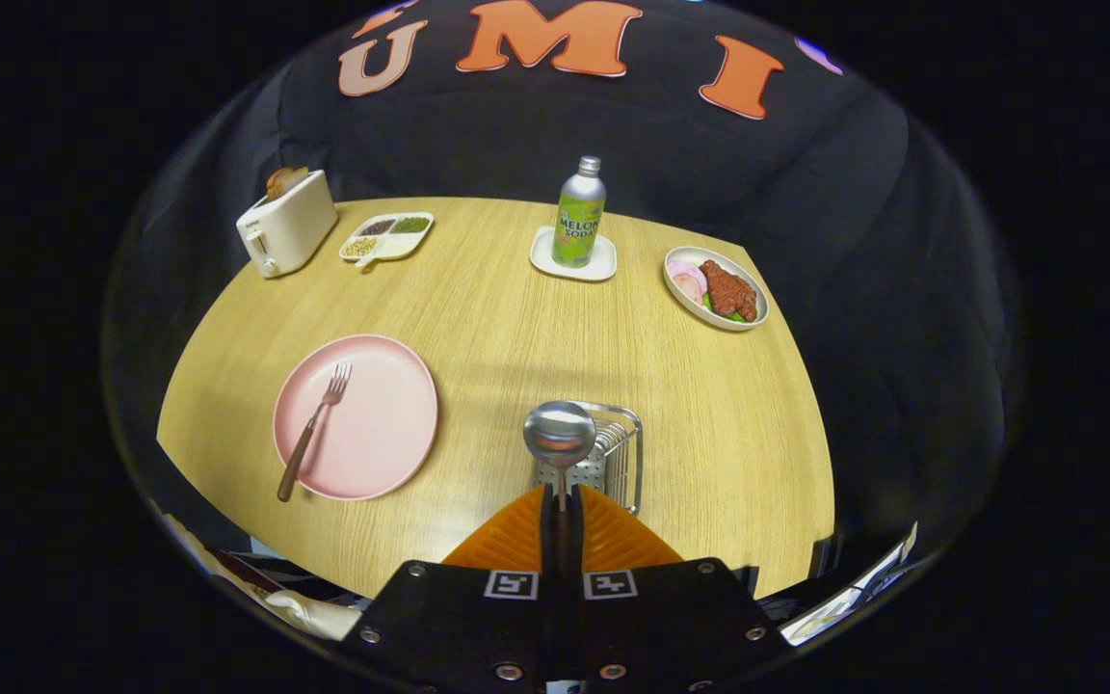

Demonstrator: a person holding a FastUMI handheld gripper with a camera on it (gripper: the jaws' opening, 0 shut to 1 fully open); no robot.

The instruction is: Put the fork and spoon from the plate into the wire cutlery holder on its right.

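Pinching the spoon handle, the gripper hung above the wire cutlery holder (fork lay on plate, left of the holder).

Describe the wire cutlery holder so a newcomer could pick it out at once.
On the light wooden table, look right of the round pink plate that holds a brown-handled fork. The silver wire cutlery holder stands there, just beyond the gripper, whose fingers are shut on a metal spoon raised in front of it. It is the table's only open metal basket; its neighbours are solid dishes.
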